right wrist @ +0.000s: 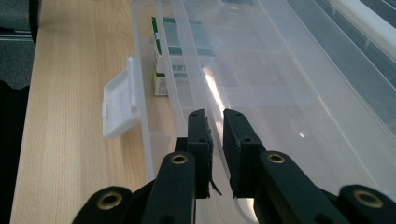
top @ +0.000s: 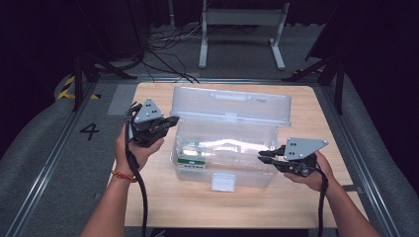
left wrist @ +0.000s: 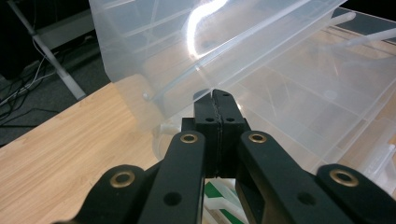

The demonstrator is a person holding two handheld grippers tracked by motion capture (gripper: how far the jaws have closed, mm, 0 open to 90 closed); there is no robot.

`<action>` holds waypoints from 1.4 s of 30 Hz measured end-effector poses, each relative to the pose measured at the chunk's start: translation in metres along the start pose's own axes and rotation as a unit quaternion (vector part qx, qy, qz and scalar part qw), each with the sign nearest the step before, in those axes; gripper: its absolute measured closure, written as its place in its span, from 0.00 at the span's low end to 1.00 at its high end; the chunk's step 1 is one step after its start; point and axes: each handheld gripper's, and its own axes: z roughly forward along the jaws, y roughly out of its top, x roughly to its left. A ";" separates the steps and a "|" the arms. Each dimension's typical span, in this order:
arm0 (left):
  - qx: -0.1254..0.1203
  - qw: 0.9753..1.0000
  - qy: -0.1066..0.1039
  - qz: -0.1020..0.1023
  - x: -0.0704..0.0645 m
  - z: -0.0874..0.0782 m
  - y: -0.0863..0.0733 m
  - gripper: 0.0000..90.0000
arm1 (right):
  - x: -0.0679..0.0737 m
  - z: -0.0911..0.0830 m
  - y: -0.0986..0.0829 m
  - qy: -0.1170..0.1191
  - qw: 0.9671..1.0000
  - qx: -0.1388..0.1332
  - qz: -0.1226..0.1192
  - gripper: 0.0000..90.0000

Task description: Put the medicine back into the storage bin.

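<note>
On the wooden table [top: 148, 197] a clear plastic box [top: 225, 148] stands with its lid [top: 230, 104] swung up and back, leaning open behind it. At the left end of the box, the left gripper [top: 170, 121] is held in the person's left hand [top: 133, 150], its tips just beside the lid's left corner; in the left gripper view [left wrist: 215, 100] its jaws are pressed flat together with nothing between them, right at the lower edge of the see-through lid [left wrist: 205, 42]. Inside the box, toward its left end, lies a green and white carton [top: 191, 157] (its print is too small to read). A white latch [top: 223, 181] hangs on the front wall. At the right end, the right gripper [top: 264, 157] sits in the right hand [top: 309, 175], pointing at the box's right wall; in the right gripper view [right wrist: 215, 116] its jaws stand a narrow gap apart, empty, over the near rim of the box [right wrist: 289, 84], with the carton [right wrist: 161, 60] and the latch [right wrist: 119, 100] farther along.
</note>
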 end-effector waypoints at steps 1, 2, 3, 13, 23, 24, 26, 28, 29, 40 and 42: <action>0.004 1.000 0.002 0.005 0.000 0.000 0.000 1.00 | 0.001 -0.003 -0.002 -0.003 1.000 0.001 0.004 0.90; 0.006 1.000 0.000 0.003 -0.001 0.000 -0.002 1.00 | 0.001 -0.007 -0.006 -0.007 1.000 -0.002 0.009 0.89; 0.006 1.000 0.000 0.003 -0.001 0.000 -0.002 1.00 | 0.001 -0.007 -0.006 -0.007 1.000 -0.002 0.009 0.89; 0.011 1.000 -0.001 0.017 -0.005 -0.003 -0.009 1.00 | 0.001 -0.037 -0.024 -0.029 0.997 -0.038 0.057 0.80; 0.006 1.000 -0.008 0.020 -0.007 -0.003 -0.017 1.00 | 0.002 -0.053 -0.062 -0.052 0.994 -0.016 0.100 0.74; 0.006 1.000 -0.010 0.019 -0.008 -0.003 -0.018 1.00 | 0.002 -0.055 -0.066 -0.054 0.993 -0.013 0.106 0.73; 0.011 1.000 -0.009 0.023 -0.009 -0.002 -0.019 1.00 | 0.002 -0.058 -0.074 -0.062 0.992 -0.008 0.112 0.71; 0.022 0.999 -0.009 0.031 -0.012 -0.001 -0.022 1.00 | 0.002 -0.060 -0.083 -0.064 0.990 -0.004 0.123 0.69; 0.023 0.999 -0.010 0.033 -0.012 -0.001 -0.024 1.00 | 0.002 -0.061 -0.088 -0.066 0.989 0.000 0.130 0.69; 0.030 0.999 -0.014 0.037 -0.016 -0.003 -0.037 1.00 | 0.004 -0.065 -0.109 -0.080 0.983 0.007 0.163 0.67; 0.033 0.999 -0.016 0.036 -0.017 -0.003 -0.040 1.00 | 0.005 -0.064 -0.111 -0.081 0.983 0.007 0.166 0.67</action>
